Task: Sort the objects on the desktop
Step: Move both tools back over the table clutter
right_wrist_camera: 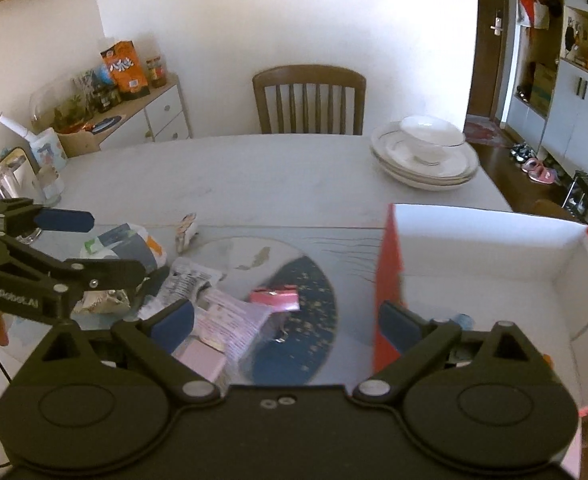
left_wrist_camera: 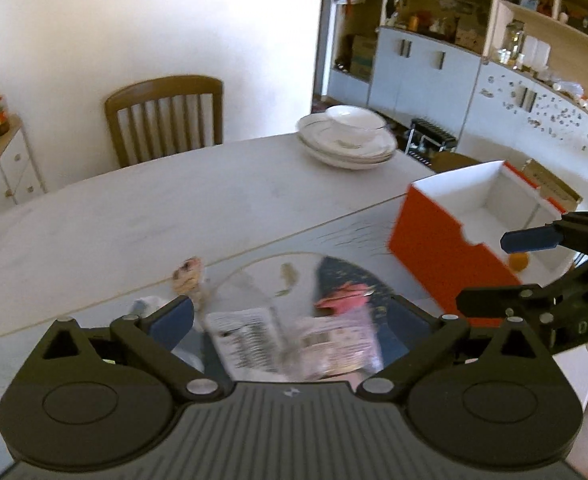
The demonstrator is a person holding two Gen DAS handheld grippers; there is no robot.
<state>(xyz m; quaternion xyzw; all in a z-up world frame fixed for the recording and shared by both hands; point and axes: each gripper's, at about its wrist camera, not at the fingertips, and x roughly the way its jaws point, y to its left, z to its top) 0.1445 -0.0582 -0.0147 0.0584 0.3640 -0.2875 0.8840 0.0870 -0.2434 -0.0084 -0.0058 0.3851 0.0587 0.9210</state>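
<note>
My left gripper (left_wrist_camera: pixel 285 332) is open above a heap of clear printed packets (left_wrist_camera: pixel 289 344) and a pink packet (left_wrist_camera: pixel 346 296); its pads touch nothing. In the right wrist view it (right_wrist_camera: pixel 93 246) hangs over more wrappers at the left. My right gripper (right_wrist_camera: pixel 285 326) is open too, with nothing between its fingers. Its left finger is over the clear packets (right_wrist_camera: pixel 229 320) and its right finger is in front of the orange wall of an open orange-and-white box (right_wrist_camera: pixel 386 264). A pink packet (right_wrist_camera: pixel 273 298) lies on the mat. The box (left_wrist_camera: pixel 434 248) holds a small orange thing (left_wrist_camera: pixel 518 262).
A stack of white plates with a bowl on top (right_wrist_camera: pixel 426 156) stands at the table's far right. A wooden chair (right_wrist_camera: pixel 310 100) is behind the table. A grey mat with a round blue pattern (right_wrist_camera: pixel 306 320) lies under the heap. A glass jar (right_wrist_camera: pixel 49 188) stands far left.
</note>
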